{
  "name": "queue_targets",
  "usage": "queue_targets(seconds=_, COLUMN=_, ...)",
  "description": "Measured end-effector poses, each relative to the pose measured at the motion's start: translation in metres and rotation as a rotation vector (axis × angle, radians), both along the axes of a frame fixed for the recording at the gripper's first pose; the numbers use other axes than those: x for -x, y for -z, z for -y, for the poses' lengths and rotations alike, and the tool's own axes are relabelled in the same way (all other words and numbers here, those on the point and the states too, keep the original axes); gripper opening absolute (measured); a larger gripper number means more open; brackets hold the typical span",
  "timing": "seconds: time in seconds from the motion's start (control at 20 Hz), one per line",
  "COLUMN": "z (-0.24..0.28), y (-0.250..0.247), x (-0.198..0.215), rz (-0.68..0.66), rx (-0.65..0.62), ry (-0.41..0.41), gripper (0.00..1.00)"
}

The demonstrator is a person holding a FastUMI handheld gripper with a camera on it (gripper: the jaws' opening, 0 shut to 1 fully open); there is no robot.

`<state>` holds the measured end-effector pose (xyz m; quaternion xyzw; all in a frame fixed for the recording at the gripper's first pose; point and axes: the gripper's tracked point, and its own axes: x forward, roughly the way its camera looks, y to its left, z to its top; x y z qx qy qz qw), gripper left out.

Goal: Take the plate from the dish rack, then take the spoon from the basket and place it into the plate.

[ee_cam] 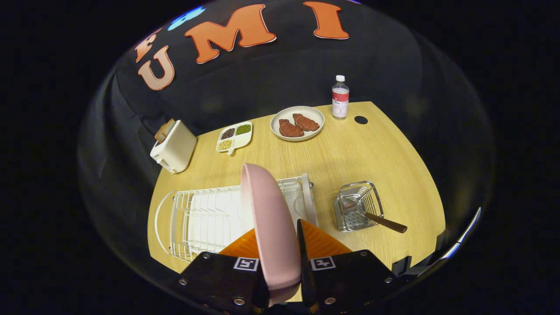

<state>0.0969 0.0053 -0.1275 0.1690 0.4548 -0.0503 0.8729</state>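
1. Pink plate (270, 227) stands on edge between the two fingers of the gripper (280, 245), its rim running away from the camera and rising above the fingers — both fingers press on its faces, one on each side, so the claw is pinching the plate.
2. Its lower edge sits down between the finger bases; its upper edge reaches over the white dish rack (205, 218).
3. That rack lies flat on the wooden table (350, 157), just ahead of the fingers and mostly on the left finger's side. Whether the plate touches the rack's wires cannot be told.
4. Beyond the right finger stands a small wire basket (356, 205). A spoon (372, 215) lies in it, metal bowl down inside, brown handle sticking out over the near rim toward the table's edge — well apart from the plate.
5. Farther back, across the table from the fingers, a pale round plate (297, 123) holds two brown pieces of meat.
6. Beside it on the left lies a white divided dish (234, 136) with dark, green and pale grains in its three sections.
7. A white toaster (173, 147) with bread showing in its slot stands at the table's far left corner, near the booth's black cloth.
8. A clear bottle (340, 97) with a white cap stands upright at the back edge, just right of the meat plate, next to a dark round hole (361, 119) in the tabletop.
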Motion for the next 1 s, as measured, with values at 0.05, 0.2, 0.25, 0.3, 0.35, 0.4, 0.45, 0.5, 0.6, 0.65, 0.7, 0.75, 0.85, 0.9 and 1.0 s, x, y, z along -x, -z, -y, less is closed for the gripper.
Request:
queue_targets(seconds=0.05, z=0.002, y=-0.004, x=0.005, rz=0.018, rx=-0.003, ry=-0.001, gripper=0.29)
queue_targets(seconds=0.2, z=-0.004, y=-0.012, x=0.037, rz=0.054, rx=-0.079, ry=-0.04, gripper=0.29)
queue_targets(seconds=0.25, z=-0.006, y=-0.011, x=0.05, rz=0.059, rx=-0.099, ry=-0.055, gripper=0.29)
queue_targets(seconds=0.3, z=-0.005, y=-0.007, x=0.065, rz=0.053, rx=-0.116, ry=-0.066, gripper=0.28)
queue_targets(seconds=0.35, z=-0.004, y=-0.005, x=0.076, rz=0.053, rx=-0.128, ry=-0.075, gripper=0.28)
queue_targets(seconds=0.4, z=-0.001, y=-0.004, x=0.087, rz=0.057, rx=-0.134, ry=-0.079, gripper=0.28)
queue_targets(seconds=0.45, z=0.001, y=-0.003, x=0.096, rz=0.064, rx=-0.135, ry=-0.085, gripper=0.28)
queue_targets(seconds=0.5, z=0.0, y=-0.002, x=0.105, rz=0.071, rx=-0.136, ry=-0.094, gripper=0.28)
queue_targets(seconds=0.6, z=-0.001, y=0.001, x=0.123, rz=0.079, rx=-0.141, ry=-0.111, gripper=0.29)
queue_targets(seconds=0.65, z=-0.003, y=0.003, x=0.131, rz=0.08, rx=-0.145, ry=-0.119, gripper=0.29)
queue_targets(seconds=0.7, z=-0.006, y=0.005, x=0.139, rz=0.081, rx=-0.149, ry=-0.131, gripper=0.28)
queue_targets(seconds=0.75, z=-0.01, y=0.007, x=0.146, rz=0.086, rx=-0.155, ry=-0.146, gripper=0.28)
queue_targets(seconds=0.85, z=-0.017, y=0.013, x=0.158, rz=0.088, rx=-0.172, ry=-0.168, gripper=0.29)
queue_targets(seconds=0.9, z=-0.019, y=0.018, x=0.165, rz=0.083, rx=-0.178, ry=-0.177, gripper=0.29)
queue_targets(seconds=1.0, z=-0.024, y=0.028, x=0.174, rz=0.072, rx=-0.191, ry=-0.187, gripper=0.28)
